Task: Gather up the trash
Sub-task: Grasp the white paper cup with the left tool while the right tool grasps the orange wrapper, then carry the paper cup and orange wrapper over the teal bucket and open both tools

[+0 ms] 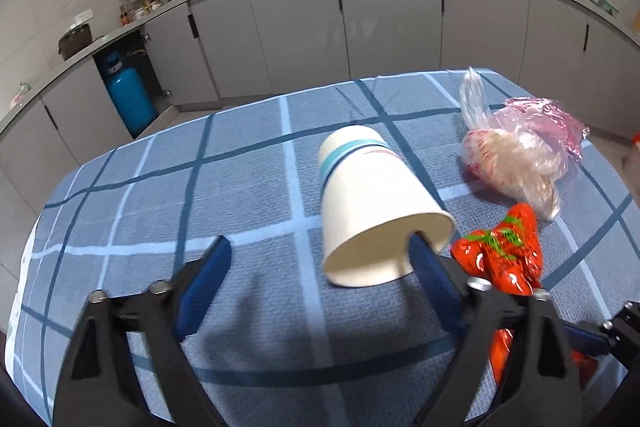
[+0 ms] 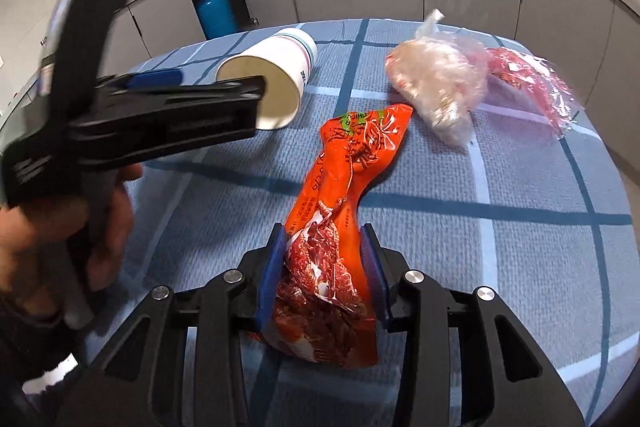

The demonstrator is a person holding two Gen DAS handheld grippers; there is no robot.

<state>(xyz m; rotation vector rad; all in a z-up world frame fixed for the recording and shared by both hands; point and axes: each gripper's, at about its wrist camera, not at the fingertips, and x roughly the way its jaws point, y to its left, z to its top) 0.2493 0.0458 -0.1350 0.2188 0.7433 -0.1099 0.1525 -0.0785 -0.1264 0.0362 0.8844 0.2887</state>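
A crinkled, glossy red snack wrapper (image 2: pixel 340 227) is clenched between the right gripper (image 2: pixel 325 259) fingers, its far end trailing forward on the checked blue table (image 2: pixel 520 247). The left gripper (image 1: pixel 320 259) is spread: one finger sits inside the mouth of a tipped white paper cup (image 1: pixel 372 203), not pinching. Crumpled clear plastic bags (image 2: pixel 440 95) lie beyond.

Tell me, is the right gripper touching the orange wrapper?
Touching. The right wrist view shows the right gripper with both blue pads pressed against the sides of the orange wrapper, which is pinched between them.
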